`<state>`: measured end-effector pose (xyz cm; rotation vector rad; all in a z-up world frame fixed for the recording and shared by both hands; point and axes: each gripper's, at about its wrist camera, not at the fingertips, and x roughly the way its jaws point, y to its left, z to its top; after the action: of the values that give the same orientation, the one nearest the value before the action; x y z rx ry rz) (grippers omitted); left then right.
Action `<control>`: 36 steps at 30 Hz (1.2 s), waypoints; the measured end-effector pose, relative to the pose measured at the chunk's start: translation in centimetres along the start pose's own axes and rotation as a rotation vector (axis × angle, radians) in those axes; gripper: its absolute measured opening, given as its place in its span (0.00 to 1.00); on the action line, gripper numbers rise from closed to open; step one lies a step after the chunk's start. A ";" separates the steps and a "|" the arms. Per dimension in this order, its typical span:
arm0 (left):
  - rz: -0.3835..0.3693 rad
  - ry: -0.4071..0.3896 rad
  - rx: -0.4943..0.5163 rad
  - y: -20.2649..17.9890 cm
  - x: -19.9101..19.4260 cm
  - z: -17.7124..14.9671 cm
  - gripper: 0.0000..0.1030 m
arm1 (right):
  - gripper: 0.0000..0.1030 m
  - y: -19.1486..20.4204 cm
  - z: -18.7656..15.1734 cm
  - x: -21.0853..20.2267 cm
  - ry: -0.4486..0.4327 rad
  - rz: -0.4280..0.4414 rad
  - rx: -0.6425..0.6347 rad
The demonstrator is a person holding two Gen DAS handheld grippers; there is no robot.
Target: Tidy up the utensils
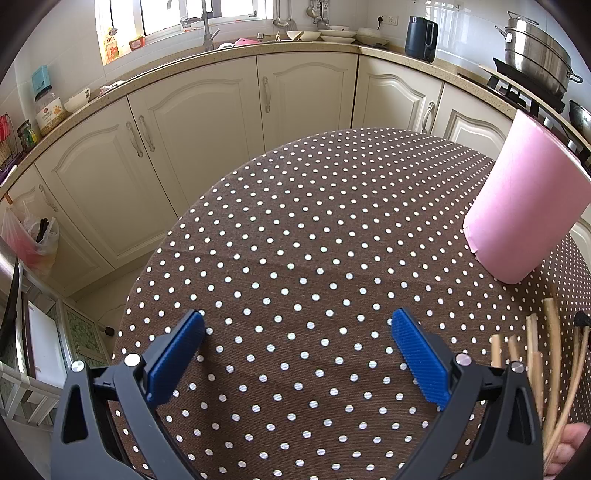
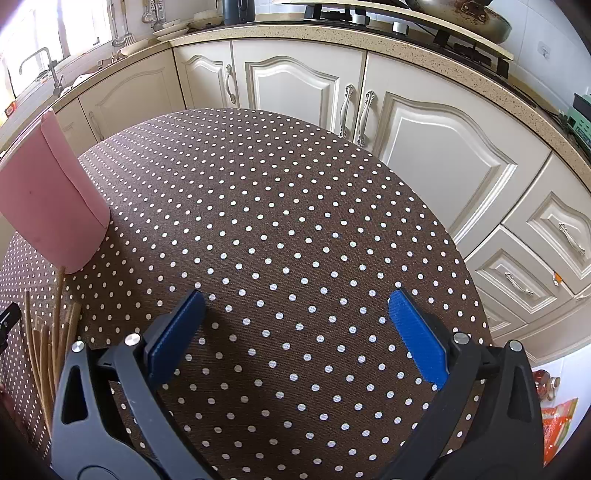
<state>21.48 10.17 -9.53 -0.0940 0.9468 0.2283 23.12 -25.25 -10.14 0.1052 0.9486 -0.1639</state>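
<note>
A pink upright utensil holder (image 1: 524,206) stands on the brown polka-dot table (image 1: 295,240), at the right in the left wrist view and at the left in the right wrist view (image 2: 48,199). Several wooden chopsticks (image 1: 550,362) lie loose on the cloth in front of it; they also show in the right wrist view (image 2: 51,339). My left gripper (image 1: 295,350) is open and empty, left of the chopsticks. My right gripper (image 2: 295,332) is open and empty, right of the chopsticks. Both hover over the cloth.
Cream kitchen cabinets (image 1: 192,140) and a speckled counter (image 1: 221,55) curve behind the table. A dark kettle (image 1: 421,37), dishes (image 1: 332,35) and a steel pot (image 1: 535,59) sit on the counter. A stove (image 2: 406,26) shows in the right wrist view.
</note>
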 end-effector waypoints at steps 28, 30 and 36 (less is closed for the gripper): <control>0.006 -0.024 0.066 -0.7 -2.4 -1.5 0.96 | 0.95 -0.1 -1.7 -2.3 -0.043 0.089 -0.007; -0.012 -0.079 0.076 -0.9 -5.1 -2.5 0.96 | 0.95 -0.7 -3.0 -5.1 -0.138 0.144 0.002; -0.124 -0.254 0.134 -2.6 -13.8 -5.7 0.96 | 0.95 -1.0 -7.4 -14.3 -0.379 0.283 -0.047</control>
<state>9.79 4.53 -1.64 0.0000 0.6984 0.0593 8.83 -23.72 -2.76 0.1578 0.5517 0.0982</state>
